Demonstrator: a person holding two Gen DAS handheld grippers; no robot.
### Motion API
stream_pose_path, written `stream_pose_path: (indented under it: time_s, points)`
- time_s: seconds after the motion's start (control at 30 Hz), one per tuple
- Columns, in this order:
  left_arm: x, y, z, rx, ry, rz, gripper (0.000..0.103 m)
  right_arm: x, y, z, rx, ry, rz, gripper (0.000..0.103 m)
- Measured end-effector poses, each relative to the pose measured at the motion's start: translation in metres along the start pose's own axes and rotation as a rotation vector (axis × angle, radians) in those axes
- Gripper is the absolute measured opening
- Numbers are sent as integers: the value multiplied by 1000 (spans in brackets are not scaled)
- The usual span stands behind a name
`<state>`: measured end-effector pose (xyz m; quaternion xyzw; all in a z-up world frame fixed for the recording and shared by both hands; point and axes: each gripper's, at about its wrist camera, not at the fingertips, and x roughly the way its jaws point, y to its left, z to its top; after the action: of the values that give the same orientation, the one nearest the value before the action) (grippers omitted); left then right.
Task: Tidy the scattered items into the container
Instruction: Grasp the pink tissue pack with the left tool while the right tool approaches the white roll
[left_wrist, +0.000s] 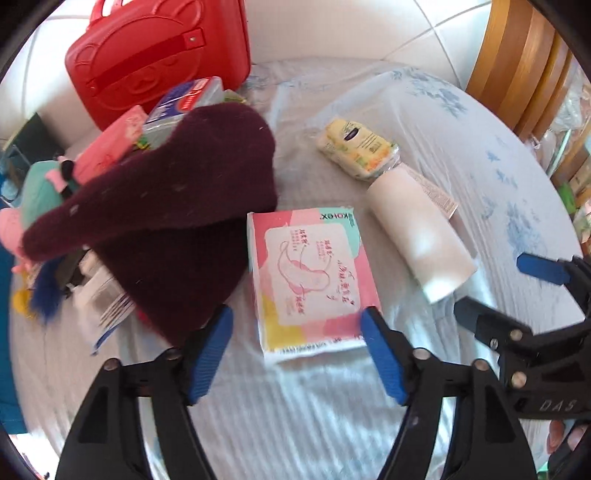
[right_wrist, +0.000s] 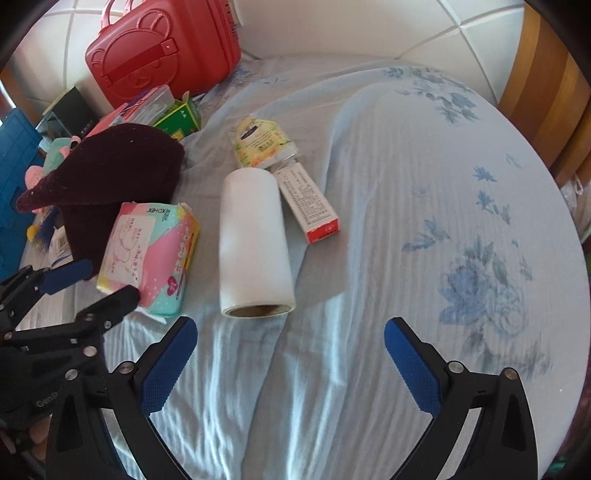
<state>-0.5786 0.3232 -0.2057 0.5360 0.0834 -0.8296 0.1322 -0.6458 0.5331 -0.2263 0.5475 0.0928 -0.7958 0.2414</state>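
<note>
keep your left hand-held gripper (left_wrist: 297, 328) spread wide, empty, straddling the pink pack (left_wrist: 304, 280) squarely before closing; right hand-held gripper (right_wrist: 290, 338) hangs apart, empty, near the white roll (right_wrist: 255, 243).

bed sheet (right_wrist: 406, 229) – pale blue, floral | headboard (right_wrist: 332, 26) – white, padded | frame (left_wrist: 517, 62) – wood

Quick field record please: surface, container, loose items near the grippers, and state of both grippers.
surface: bed sheet, pale blue floral
container: red case, closed, at the far edge
items: pad pack; white roll; small box; yellow packet; maroon hat
left gripper: open, straddling the pad pack
right gripper: open, empty, near the white roll
</note>
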Motion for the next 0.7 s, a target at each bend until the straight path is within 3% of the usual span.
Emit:
stream_pose_path:
  time_s: [0.33, 0.4, 0.5, 0.57, 0.63, 0.7]
  points:
    - [-20, 19, 12, -87, -27, -57, 73, 18, 0, 19, -17, 9, 41, 99]
    - [-16, 13, 18, -78, -27, -49, 73, 27, 3, 20, -33, 25, 29, 70]
    - [0, -1, 25, -60, 2, -56, 73, 31, -4, 15, -10, 50, 8, 45]
    - [14, -12, 25, -38, 19, -20, 73, 29, -11, 8, 0, 61, 9, 42]
    - [23, -21, 22, -6, 18, 64, 74, 26, -15, 2, -9, 63, 14, 41]
    - [32, -26, 16, 29, 38, 103, 74, 21, -14, 0, -25, 56, 9, 44]
